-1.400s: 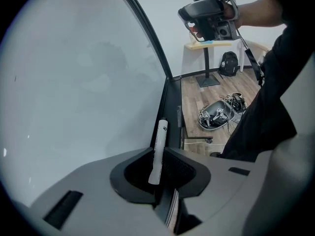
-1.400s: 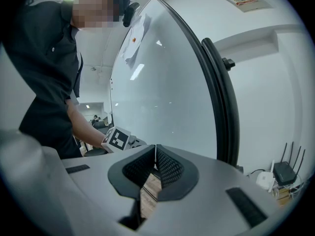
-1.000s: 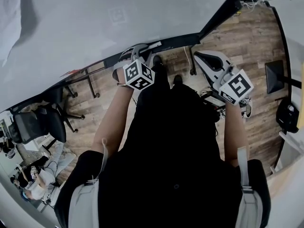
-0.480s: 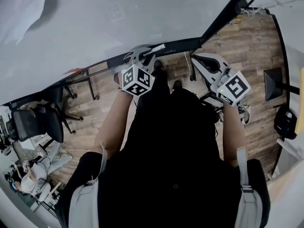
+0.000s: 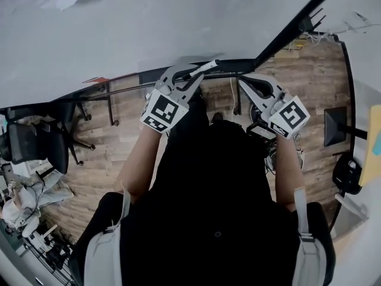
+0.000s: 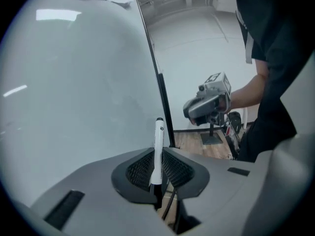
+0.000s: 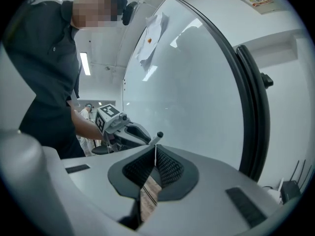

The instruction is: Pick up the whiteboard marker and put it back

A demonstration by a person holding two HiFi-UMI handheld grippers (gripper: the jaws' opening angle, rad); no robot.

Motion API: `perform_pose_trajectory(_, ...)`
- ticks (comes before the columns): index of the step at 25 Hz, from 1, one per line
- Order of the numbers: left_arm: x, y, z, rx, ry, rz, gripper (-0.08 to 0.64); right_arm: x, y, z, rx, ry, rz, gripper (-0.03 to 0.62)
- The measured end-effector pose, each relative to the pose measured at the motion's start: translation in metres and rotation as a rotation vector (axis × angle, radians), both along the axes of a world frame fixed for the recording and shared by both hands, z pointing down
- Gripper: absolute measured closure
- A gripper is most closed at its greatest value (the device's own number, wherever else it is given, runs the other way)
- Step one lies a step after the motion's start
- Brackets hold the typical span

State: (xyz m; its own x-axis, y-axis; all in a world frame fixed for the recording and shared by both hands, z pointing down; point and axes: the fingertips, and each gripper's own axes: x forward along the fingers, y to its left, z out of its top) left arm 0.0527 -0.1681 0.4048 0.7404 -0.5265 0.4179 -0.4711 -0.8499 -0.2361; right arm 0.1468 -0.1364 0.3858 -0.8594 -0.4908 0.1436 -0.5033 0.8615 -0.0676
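My left gripper (image 5: pixel 191 71) is shut on the whiteboard marker (image 5: pixel 205 66), a white barrel with a black cap, in front of the whiteboard's (image 5: pixel 178 22) lower edge. In the left gripper view the marker (image 6: pixel 158 134) stands upright between the mesh pads (image 6: pixel 140 168), its cap sticking out beyond them toward the board (image 6: pixel 74 82). My right gripper (image 5: pixel 245 87) hovers to the right at about the same height, shut with nothing between its pads (image 7: pixel 170 168). The right gripper view shows the left gripper (image 7: pixel 129 132) with the marker tip (image 7: pixel 158 135) beside the board (image 7: pixel 197 82).
The whiteboard's black frame (image 5: pixel 297 22) runs diagonally at the upper right, its lower rail (image 5: pixel 131 82) above the wooden floor. An office chair (image 5: pixel 36 148) stands at the left. A sheet of paper (image 7: pixel 150 41) hangs on the board. A stand's black base (image 5: pixel 336 127) sits at the right.
My left gripper has risen with the marker and tilted up, close to the board's lower rail. The right gripper moved up a little.
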Motion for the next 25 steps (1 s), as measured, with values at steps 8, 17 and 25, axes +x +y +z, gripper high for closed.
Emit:
perform_pose_trajectory(8, -0.011, 0.016, -0.066, -0.009, 0.371, -0.001, 0.497, -0.012, 0.006, 0.003, 0.002, -0.002, -0.055, 0.572)
perform_pose_trajectory(17, -0.027, 0.031, -0.078, -0.099, 0.627, 0.049, 0.497, -0.017, 0.01, -0.001, 0.005, -0.017, -0.084, 0.572)
perform_pose_trajectory(25, -0.034, 0.04, -0.064, -0.137, 0.673, 0.087, 0.495, -0.019, 0.008, -0.004, 0.002, -0.033, -0.077, 0.572)
